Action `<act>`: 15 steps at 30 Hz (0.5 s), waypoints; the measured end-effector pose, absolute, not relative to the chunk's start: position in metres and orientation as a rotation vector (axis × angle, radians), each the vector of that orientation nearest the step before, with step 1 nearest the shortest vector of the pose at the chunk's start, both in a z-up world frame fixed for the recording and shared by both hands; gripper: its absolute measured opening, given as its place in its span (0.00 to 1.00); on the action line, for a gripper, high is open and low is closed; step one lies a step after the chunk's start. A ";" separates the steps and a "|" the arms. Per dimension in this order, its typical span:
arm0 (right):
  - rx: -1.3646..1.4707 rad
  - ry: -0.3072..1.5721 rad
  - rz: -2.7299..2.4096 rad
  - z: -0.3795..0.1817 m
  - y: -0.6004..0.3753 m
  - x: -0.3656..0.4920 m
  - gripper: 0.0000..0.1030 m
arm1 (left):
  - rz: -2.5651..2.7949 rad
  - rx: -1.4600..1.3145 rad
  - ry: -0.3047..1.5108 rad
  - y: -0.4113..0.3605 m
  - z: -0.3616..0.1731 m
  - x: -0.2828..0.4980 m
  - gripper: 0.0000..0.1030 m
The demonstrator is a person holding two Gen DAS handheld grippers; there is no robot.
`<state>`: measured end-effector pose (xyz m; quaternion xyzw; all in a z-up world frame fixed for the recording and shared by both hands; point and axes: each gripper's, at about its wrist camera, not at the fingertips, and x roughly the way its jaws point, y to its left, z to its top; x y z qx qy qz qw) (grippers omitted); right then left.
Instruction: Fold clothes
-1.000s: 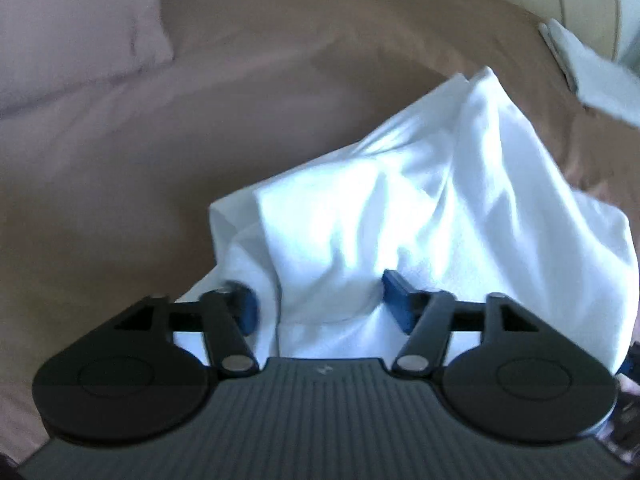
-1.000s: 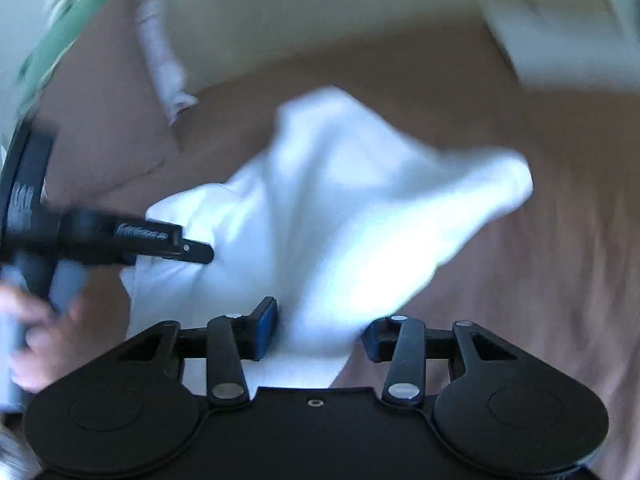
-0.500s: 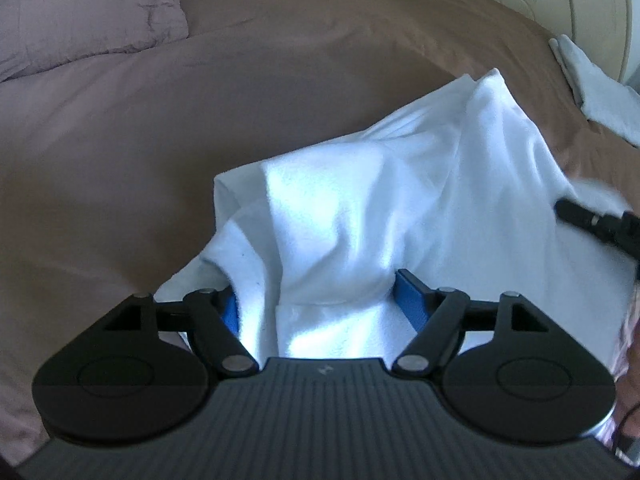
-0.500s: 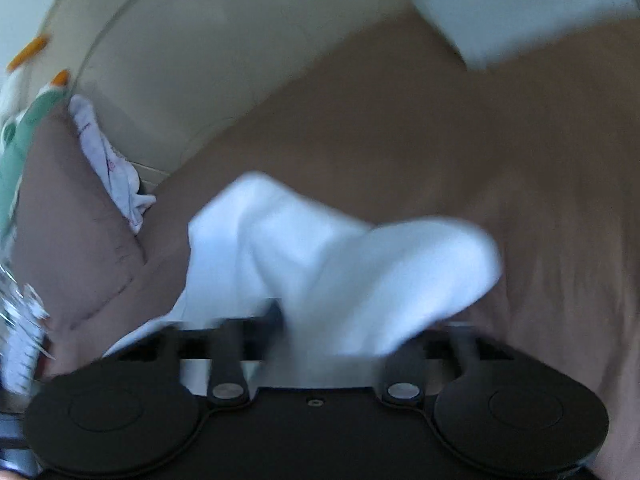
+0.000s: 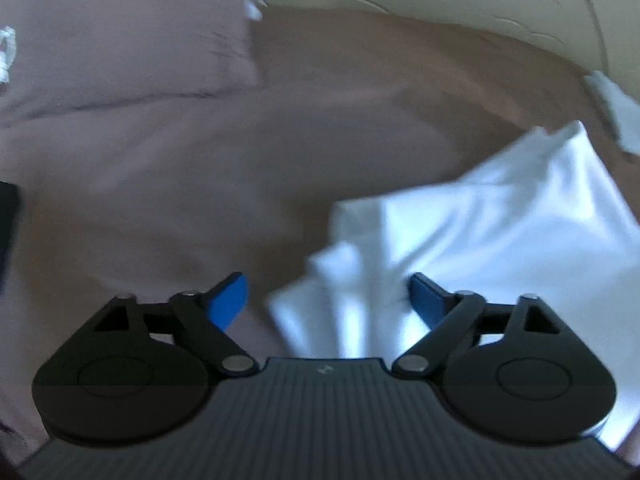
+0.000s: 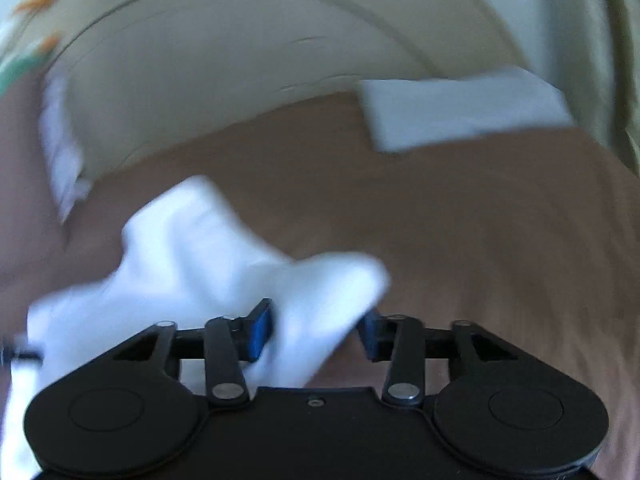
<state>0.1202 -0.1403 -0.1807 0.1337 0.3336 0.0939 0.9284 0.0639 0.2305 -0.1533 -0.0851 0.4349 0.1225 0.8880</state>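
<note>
White garment point(image 5: 492, 236), crumpled on brown bed point(image 5: 208, 184). Left tongs point(image 5: 326, 300) just widened, gaping, gripping nothing. Right tongs point(image 6: 316, 330) just widened, cloth loose between.

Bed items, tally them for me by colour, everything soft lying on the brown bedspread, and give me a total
White, crumpled: 1, the white garment between both grippers' blue pads.
White, folded flat: 1, the folded cloth near the headboard.
Mauve: 1, the pillow.
White, blurred: 1, the bundle beside the pillow; its kind cannot be told.
Total: 4
</note>
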 end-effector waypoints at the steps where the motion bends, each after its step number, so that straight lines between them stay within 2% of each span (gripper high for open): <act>1: 0.325 0.698 0.193 -0.178 -0.151 0.126 0.50 | 0.247 -0.216 0.915 0.239 -0.154 0.061 0.92; 5: 0.252 0.664 0.214 -0.150 -0.163 0.135 0.50 | 0.245 -0.343 0.951 0.256 -0.152 0.051 0.92; 9: 0.045 0.656 0.349 -0.122 -0.136 0.148 0.50 | 0.282 -0.286 0.891 0.245 -0.136 0.043 0.89; 12: -0.043 0.685 0.448 -0.114 -0.102 0.162 0.51 | 0.204 -0.274 0.815 0.241 -0.127 0.049 0.89; 15: -0.037 0.732 0.502 -0.121 -0.081 0.181 0.52 | 0.010 -0.303 0.822 0.236 -0.128 0.069 0.90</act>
